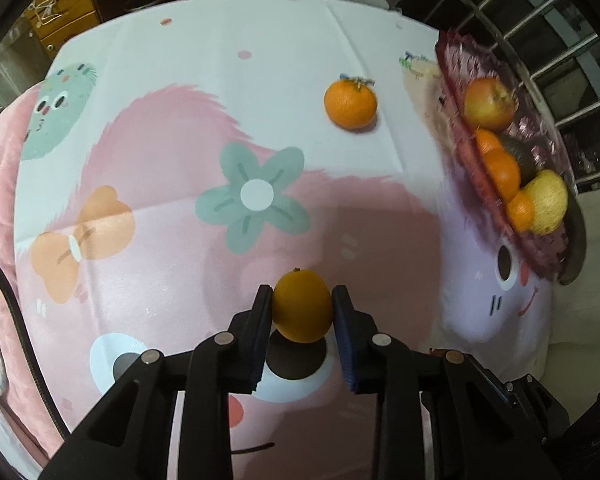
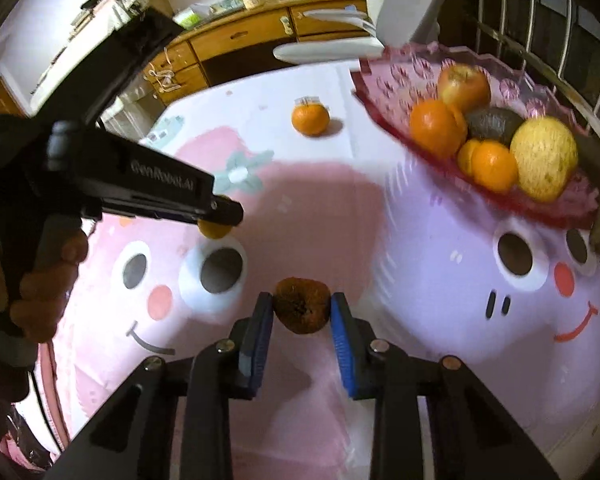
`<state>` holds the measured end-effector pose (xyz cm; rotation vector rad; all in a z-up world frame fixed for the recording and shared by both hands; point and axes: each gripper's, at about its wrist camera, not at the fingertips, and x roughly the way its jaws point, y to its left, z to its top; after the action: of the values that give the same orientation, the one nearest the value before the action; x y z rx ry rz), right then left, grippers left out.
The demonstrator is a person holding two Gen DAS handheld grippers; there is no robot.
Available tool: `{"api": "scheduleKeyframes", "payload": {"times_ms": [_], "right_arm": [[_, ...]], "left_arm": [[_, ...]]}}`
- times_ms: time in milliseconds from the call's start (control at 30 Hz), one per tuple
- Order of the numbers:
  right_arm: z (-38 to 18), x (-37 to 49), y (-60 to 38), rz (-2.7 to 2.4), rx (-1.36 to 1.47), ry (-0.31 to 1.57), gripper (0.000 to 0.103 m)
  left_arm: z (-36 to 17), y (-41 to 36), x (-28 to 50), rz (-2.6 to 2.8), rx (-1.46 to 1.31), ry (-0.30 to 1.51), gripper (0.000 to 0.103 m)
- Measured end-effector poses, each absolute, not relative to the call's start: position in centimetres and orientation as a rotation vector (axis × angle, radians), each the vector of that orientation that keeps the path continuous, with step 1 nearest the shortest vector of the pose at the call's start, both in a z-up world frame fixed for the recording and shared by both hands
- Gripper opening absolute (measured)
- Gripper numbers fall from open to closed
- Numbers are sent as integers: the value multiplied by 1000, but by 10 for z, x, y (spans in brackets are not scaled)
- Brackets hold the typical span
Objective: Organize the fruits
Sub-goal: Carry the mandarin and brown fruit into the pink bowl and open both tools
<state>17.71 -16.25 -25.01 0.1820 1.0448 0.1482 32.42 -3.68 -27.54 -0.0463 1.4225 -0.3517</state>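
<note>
My left gripper (image 1: 302,300) is shut on a small orange (image 1: 302,307) and holds it just above the cartoon tablecloth (image 1: 180,128). My right gripper (image 2: 302,308) is shut on a brown wrinkled fruit (image 2: 301,311) above the cloth. A pink glass fruit tray (image 1: 476,160) at the right holds an apple (image 1: 489,105), oranges (image 1: 500,170), a dark avocado (image 1: 521,157) and a yellow pear (image 1: 548,200). It also shows in the right wrist view (image 2: 392,88). One loose orange (image 1: 350,104) lies on the cloth, left of the tray, and shows in the right wrist view too (image 2: 310,119).
In the right wrist view the left gripper body (image 2: 140,188) and the hand holding it fill the left side. A wooden drawer cabinet (image 2: 236,40) stands behind the table. Metal window bars (image 1: 540,40) run behind the tray.
</note>
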Motion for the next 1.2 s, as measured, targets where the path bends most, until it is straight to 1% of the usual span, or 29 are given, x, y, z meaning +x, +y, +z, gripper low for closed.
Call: {"api": "scheduleKeyframes", "payload": {"times_ms": [367,533,800,1200], "right_arm": [[-178,187,-200,208,166,863,29],[-156,192,-228,200,156,803,29],[-137,199,-276,172,125,754,30],[-131,232,-345,113,82,719,30]], "left_arm": [[-217,-48,311,-329,-118,1284,28],[-193,-64,304,-338,-171,1227,28],[-172,-95,299,-348,-229,1169,28],[-165,-142,301,-365,-268,1138,28]]}}
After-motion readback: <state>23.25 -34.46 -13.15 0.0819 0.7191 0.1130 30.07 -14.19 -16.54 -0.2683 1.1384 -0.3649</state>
